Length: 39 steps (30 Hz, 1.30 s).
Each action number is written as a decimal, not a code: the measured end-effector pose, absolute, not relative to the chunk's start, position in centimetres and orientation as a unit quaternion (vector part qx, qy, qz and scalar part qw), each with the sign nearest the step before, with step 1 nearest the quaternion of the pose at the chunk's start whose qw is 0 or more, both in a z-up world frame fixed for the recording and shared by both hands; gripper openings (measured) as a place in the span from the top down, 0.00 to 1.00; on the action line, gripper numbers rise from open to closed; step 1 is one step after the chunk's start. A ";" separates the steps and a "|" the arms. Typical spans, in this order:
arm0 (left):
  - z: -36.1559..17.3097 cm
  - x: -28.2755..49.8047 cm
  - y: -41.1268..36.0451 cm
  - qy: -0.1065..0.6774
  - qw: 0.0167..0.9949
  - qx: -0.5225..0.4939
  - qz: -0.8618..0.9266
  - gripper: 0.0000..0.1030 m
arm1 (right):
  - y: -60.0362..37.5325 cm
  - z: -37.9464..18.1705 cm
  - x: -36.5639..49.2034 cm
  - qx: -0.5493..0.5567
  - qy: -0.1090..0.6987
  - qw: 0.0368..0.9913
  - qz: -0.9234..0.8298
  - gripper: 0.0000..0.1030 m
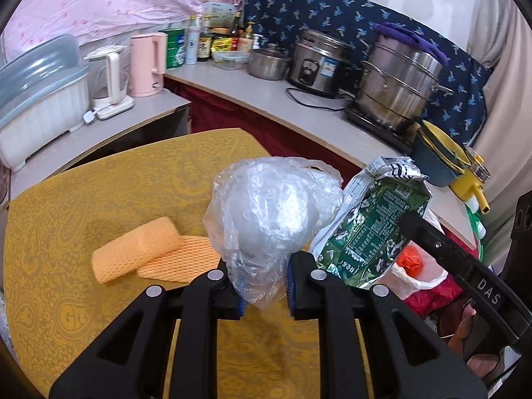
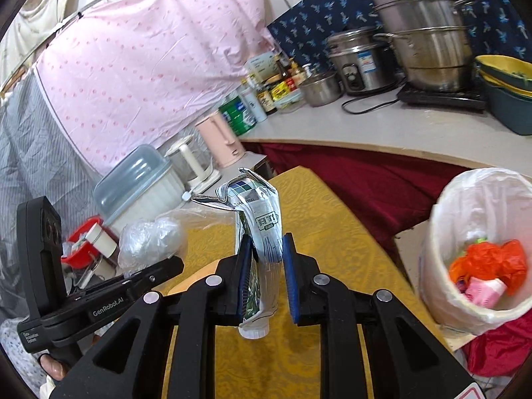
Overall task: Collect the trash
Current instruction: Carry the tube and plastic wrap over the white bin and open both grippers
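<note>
left claw: clamped on crumpled clear plastic bag, held above bench
right claw: clamped on flattened green carton, cap down
bench: orange mesh cloth lying flat
bin: white liner, beside bench, orange trash inside

The crumpled clear plastic bag blocks the table behind it, and its lower end hides the inner pads of the left gripper. The flattened carton covers most of the bin in this view — only an orange scrap peeks out. Carton print is too small to read. In the right wrist view the bin runs off the right edge — its far rim is cut away.
</note>
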<state>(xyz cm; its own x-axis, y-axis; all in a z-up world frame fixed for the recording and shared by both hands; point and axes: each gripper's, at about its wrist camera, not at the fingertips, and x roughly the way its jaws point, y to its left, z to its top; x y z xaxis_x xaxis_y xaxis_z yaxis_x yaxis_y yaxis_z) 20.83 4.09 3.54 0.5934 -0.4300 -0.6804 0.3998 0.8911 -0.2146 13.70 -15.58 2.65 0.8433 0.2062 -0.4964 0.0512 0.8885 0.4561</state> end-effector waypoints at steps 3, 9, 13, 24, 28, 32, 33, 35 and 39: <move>4.0 19.7 1.5 0.384 0.888 -0.011 -0.251 0.84 | -18.0 3.0 12.1 0.239 0.266 0.934 0.023 0.82; 4.4 18.2 -3.2 0.383 0.878 0.004 -0.286 0.84 | -23.2 3.1 8.9 0.254 0.249 0.934 -0.021 0.82; 4.2 17.3 -6.3 0.385 0.870 0.015 -0.306 0.84 | -26.4 3.0 6.8 0.263 0.239 0.933 -0.049 0.82; 2.9 15.7 -14.8 0.399 0.843 0.052 -0.356 0.84 | -33.7 2.4 2.1 0.281 0.218 0.927 -0.121 0.82; 2.1 15.7 -17.7 0.407 0.833 0.063 -0.368 0.84 | -36.1 2.0 0.7 0.289 0.212 0.923 -0.142 0.82; 1.1 15.8 -20.7 0.419 0.821 0.076 -0.380 0.82 | -38.0 1.5 -0.2 0.295 0.208 0.919 -0.160 0.82; 0.9 15.9 -21.4 0.421 0.819 0.078 -0.383 0.82 | -38.4 1.4 -0.4 0.296 0.208 0.918 -0.163 0.82; 0.6 16.1 -22.4 0.423 0.816 0.080 -0.386 0.81 | -39.0 1.1 -0.7 0.299 0.208 0.916 -0.169 0.82; 0.4 16.6 -24.3 0.425 0.815 0.080 -0.386 0.63 | -40.2 0.5 -1.0 0.305 0.208 0.912 -0.179 0.82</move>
